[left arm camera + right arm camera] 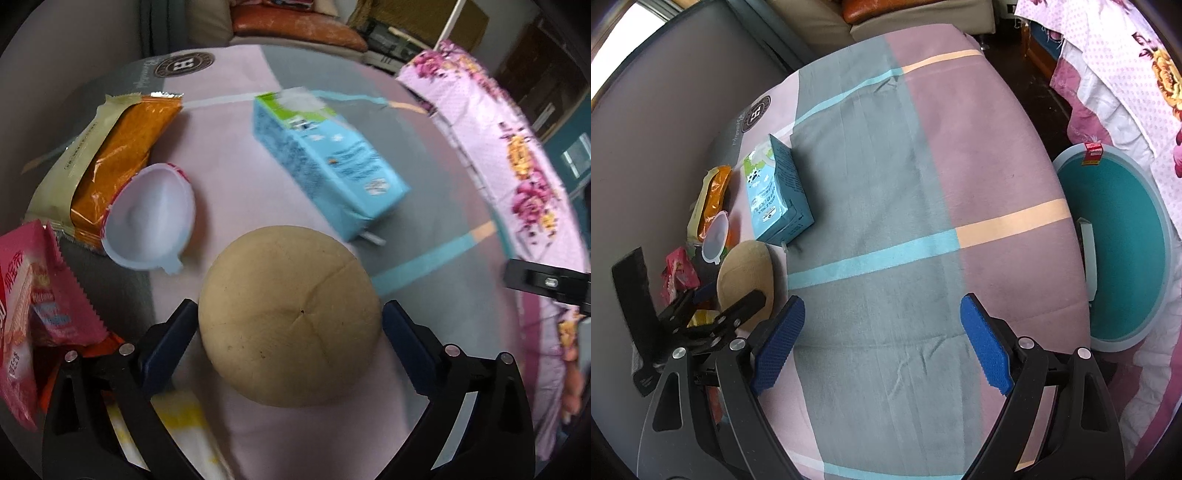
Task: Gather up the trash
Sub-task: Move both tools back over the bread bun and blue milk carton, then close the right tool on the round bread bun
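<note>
A round tan ball-shaped shell [288, 317] rests on the striped bedspread [229, 155] between the fingers of my left gripper [290, 314]. Its blue pads [166, 347] stand wide at the ball's two sides without visibly pressing it. Beyond it lie a blue milk carton [325, 158], a white plastic cup [151, 218] on its side, an orange snack wrapper [122, 147] and a pink wrapper [40, 295]. My right gripper [882, 314] hangs open and empty over bare bedspread [886, 229], to the right of the ball [746, 273] and carton [779, 195].
A teal round bin [1123, 251] with a pale rim stands on the floor off the bed's right edge. A floral pink cloth [1108, 74] hangs behind it. A grey wall [665, 129] runs along the bed's left side. A yellow-printed wrapper [177, 417] lies under the left finger.
</note>
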A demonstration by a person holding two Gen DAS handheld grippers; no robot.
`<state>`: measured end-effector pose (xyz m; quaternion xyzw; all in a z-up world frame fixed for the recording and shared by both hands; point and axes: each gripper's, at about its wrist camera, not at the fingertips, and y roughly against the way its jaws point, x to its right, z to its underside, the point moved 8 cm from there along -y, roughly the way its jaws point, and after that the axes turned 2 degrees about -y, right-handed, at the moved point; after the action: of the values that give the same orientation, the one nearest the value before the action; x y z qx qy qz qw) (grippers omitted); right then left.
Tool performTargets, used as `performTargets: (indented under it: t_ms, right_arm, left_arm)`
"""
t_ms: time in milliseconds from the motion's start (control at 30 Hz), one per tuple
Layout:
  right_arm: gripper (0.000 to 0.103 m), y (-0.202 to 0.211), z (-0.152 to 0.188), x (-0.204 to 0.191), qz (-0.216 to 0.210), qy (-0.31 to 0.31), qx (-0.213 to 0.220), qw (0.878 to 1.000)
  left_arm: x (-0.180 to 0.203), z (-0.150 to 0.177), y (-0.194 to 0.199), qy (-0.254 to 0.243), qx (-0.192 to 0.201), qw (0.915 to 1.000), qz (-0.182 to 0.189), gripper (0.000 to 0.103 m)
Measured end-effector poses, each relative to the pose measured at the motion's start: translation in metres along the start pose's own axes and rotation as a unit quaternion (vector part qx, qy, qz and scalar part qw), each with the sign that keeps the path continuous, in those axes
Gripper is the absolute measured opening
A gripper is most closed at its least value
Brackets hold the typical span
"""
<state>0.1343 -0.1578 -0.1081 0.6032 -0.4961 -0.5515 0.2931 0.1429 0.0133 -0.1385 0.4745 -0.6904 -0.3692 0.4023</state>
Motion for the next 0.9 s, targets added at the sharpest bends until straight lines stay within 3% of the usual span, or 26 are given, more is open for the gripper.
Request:
performTargets:
  t_ms: [133, 367, 467, 633, 733, 900]
  right_arm:
    - [0.082, 0.003, 0.0, 0.003, -0.004, -0.005, 0.004, 1.0]
    - [0.082, 0.014, 0.003, 0.012, -0.018, -0.019, 0.014, 1.0]
    - [0.082, 0.017, 0.003, 0.016, -0.058, -0.044, 0.007, 0.997]
    - [0.081, 0.023, -0.001, 0.004, -0.161, -0.066, -0.008, 0.985]
    - [0.054, 0.017, 0.0, -0.008, -0.214, -0.073, -0.031, 0.974]
    - [0.047, 0.0, 0.008, -0.02, -0.272, -0.092, -0.073, 0.955]
  left_arm:
    - [0.025, -0.001, 0.026, -0.008, 0.01, 0.9992, 0.039, 0.099]
    - [0.058, -0.003, 0.038, -0.027, 0.01, 0.9975, 0.065, 0.099]
    - [0.075, -0.001, 0.039, -0.051, 0.02, 0.9967, 0.06, 0.099]
    - [0.097, 0.008, 0.035, -0.072, 0.018, 0.9936, 0.085, 0.099]
    - [0.107, 0.013, 0.031, -0.079, 0.017, 0.9922, 0.095, 0.099]
    - [0.113, 0.016, 0.025, -0.078, 0.016, 0.9911, 0.106, 0.099]
